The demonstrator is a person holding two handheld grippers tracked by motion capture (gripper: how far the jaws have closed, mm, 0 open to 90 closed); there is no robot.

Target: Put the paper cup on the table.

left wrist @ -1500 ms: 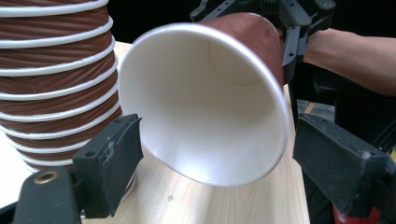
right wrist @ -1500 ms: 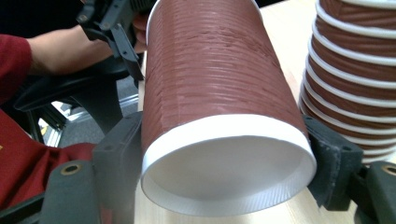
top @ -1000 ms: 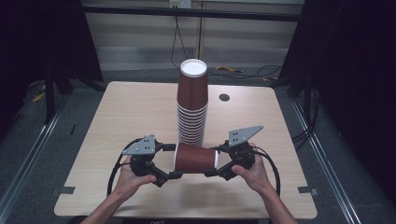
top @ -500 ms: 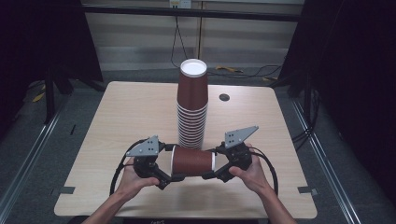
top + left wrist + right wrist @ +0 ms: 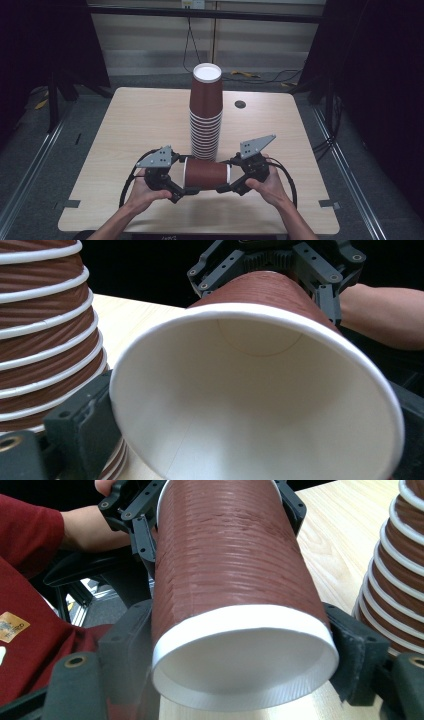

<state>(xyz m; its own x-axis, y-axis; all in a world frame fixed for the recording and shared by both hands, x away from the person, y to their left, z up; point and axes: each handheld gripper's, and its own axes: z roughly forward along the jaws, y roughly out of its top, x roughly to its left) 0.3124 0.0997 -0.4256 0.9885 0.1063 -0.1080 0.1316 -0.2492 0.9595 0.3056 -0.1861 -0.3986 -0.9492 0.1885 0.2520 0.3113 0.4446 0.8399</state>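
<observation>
A brown paper cup [image 5: 206, 173] lies on its side just above the table, held between my two grippers. My left gripper [image 5: 183, 175] has its jaws around the cup's open white-rimmed mouth [image 5: 250, 405]; they have just been closing and press on the rim. My right gripper [image 5: 229, 175] is shut on the cup's base end [image 5: 240, 655], with a pad on each side. A tall stack of upside-down brown cups [image 5: 206, 115] stands right behind the held cup. In the left gripper view the stack [image 5: 40, 340] is close at the left.
The light wooden table [image 5: 130, 125] has a small dark round spot [image 5: 240, 104] behind the stack to the right. Its front edge lies just under the person's forearms. Black frame posts and cables stand beyond the far edge.
</observation>
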